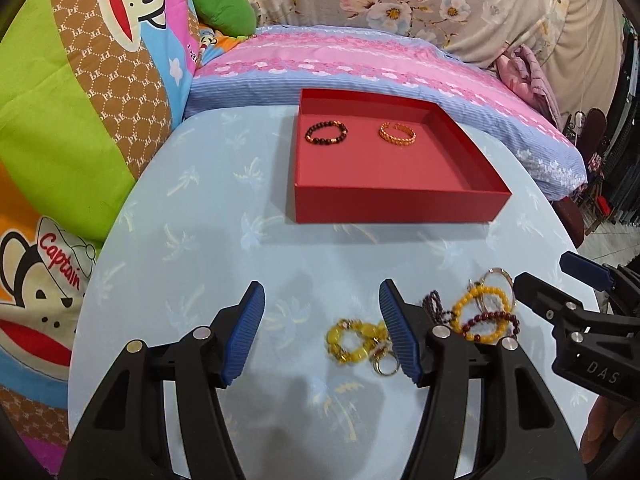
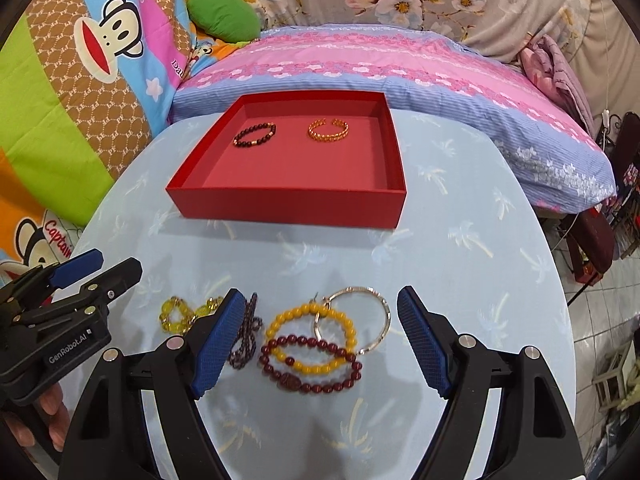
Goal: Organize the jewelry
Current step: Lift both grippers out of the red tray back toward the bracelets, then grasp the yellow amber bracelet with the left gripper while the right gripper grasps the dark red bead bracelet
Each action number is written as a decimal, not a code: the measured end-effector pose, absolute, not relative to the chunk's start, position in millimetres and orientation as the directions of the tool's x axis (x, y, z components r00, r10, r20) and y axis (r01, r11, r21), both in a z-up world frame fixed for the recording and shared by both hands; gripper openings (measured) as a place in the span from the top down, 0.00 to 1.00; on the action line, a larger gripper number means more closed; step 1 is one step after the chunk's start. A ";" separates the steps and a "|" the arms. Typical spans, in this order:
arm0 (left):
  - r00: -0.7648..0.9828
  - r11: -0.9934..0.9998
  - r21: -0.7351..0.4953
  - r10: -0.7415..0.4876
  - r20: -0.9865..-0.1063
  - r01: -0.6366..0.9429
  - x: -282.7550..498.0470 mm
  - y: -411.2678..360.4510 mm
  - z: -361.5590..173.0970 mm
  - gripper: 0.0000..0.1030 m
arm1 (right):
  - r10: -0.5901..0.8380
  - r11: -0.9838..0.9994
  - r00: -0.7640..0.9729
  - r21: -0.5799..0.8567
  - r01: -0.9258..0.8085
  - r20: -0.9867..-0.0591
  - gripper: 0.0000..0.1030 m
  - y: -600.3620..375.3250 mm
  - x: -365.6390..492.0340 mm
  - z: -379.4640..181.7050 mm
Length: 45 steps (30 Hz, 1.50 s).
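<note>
A red box (image 1: 400,204) (image 2: 288,204) at the back of the table holds a dark beaded bracelet (image 1: 326,132) (image 2: 254,135) and a gold cuff (image 1: 397,133) (image 2: 328,130). My left gripper (image 1: 320,332) (image 2: 104,270) hovers open over the table, with a chunky yellow bracelet (image 1: 340,340) (image 2: 176,314) lying below by its right finger. Also open, my right gripper (image 2: 322,340) (image 1: 548,276) hangs above a pile of jewellery. The pile is a yellow bead bracelet (image 2: 294,314) (image 1: 486,291), a dark red bead bracelet (image 2: 288,380), a silver hoop (image 2: 387,314) and a dark purple bracelet (image 2: 244,340). Neither gripper holds anything.
The round table (image 1: 240,220) (image 2: 460,260) wears a light blue cloth with palm prints. Behind it lies a bed with a pink and blue sheet (image 1: 360,64). A cartoon-monkey blanket (image 1: 80,120) and a green cushion (image 1: 222,8) are at the left. A tiled floor drops off at the right (image 2: 600,320).
</note>
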State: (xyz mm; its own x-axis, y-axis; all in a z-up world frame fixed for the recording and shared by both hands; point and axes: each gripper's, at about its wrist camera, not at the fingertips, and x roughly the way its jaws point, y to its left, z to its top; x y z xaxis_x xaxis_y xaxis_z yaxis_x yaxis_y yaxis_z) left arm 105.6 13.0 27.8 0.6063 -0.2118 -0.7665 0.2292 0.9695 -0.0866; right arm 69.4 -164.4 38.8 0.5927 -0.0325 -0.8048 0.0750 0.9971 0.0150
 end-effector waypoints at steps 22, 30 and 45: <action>0.554 0.981 -0.094 -0.173 -0.814 0.169 79.8 29.5 -15.4 0.31 | -0.031 0.987 0.505 0.053 0.150 -0.862 0.27 -185.7 21.9 -4.4; 0.532 0.980 -0.072 -0.161 -0.831 0.184 103.0 19.7 -31.5 0.41 | -0.028 0.989 0.513 0.049 0.137 -0.858 0.27 -182.7 28.7 -1.5; 0.538 0.968 -0.044 -0.174 -0.825 0.246 112.8 -3.2 -32.0 0.91 | -0.024 0.987 0.490 0.058 0.152 -0.872 0.29 -189.5 43.7 -16.9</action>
